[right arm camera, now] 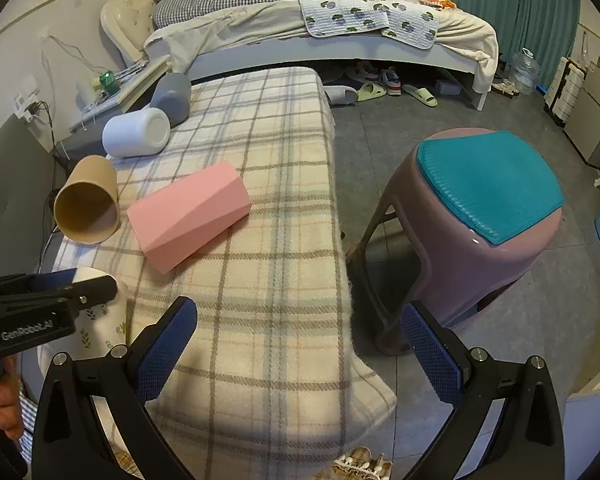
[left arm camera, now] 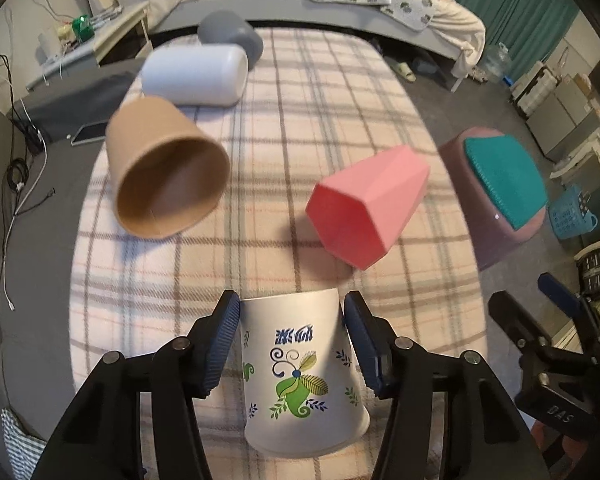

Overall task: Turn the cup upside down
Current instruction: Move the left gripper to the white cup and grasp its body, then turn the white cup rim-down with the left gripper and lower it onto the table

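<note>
Cup (left arm camera: pixel 300 372), the white paper one printed with green leaves, is sitting between the fingers of the left gripper (left arm camera: pixel 292 344) near the front edge of the plaid blanket (left arm camera: pixel 300 128) that covers the bench. Its print is reading upside down and its wider rim is facing the camera, so it appears to be lying on its side or already tipped. The jaws are flanking its walls closely; whether the pads are actually pressing the paper I cannot tell. A light grip across the middle makes sense, since thin paper would crumple under a hard squeeze.

The right gripper (right arm camera: pixel 300 344) is hovering over the blanket's right edge with its jaws spread wide and nothing between them, probably keeping clear of the turn. Further along the bench, a brown paper cup (left arm camera: pixel 168 168) and a pink faceted cup (left arm camera: pixel 368 204) are lying on their sides, with a white container (left arm camera: pixel 196 76) and a grey container (left arm camera: pixel 232 36) towards the far left corner. A purple stool (right arm camera: pixel 472 232) is standing on the floor just beside the bench.
</note>
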A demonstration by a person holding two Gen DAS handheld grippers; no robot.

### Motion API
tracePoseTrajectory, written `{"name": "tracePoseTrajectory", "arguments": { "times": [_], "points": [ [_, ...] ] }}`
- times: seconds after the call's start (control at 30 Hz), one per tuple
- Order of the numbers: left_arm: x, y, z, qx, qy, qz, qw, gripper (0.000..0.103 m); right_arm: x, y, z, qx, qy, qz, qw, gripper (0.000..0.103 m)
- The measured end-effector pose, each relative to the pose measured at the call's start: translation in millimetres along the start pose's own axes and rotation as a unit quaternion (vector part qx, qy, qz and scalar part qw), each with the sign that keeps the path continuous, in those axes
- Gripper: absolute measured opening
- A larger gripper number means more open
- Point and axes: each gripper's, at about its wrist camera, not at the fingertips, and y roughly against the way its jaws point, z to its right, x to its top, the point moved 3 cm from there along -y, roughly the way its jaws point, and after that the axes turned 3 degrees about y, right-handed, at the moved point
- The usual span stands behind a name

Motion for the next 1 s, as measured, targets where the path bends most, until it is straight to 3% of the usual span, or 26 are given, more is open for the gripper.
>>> {"name": "tracePoseTrajectory", "arguments": {
  "times": [0.3,0.8,1.0],
  "points": [
    [7.2,33.8,-3.4,0.017,-0.007,0.054,0.9984,0.055,-2.3,17.0,-3.8,-0.001,-0.001,0.012,1.0,0.102],
    [9.8,31.1,-5.8,0.054,-0.025,0.098,0.9935,0.055,-8.0,17.9,-5.7,-0.005,-0.001,0.009,1.0,0.102],
    [10.8,26.2,-2.6,0.071,-0.052,0.135,0.9869,0.055,-10.5,12.8,-6.7,-0.006,0.002,0.002,1.0,0.102]
  ]
}}
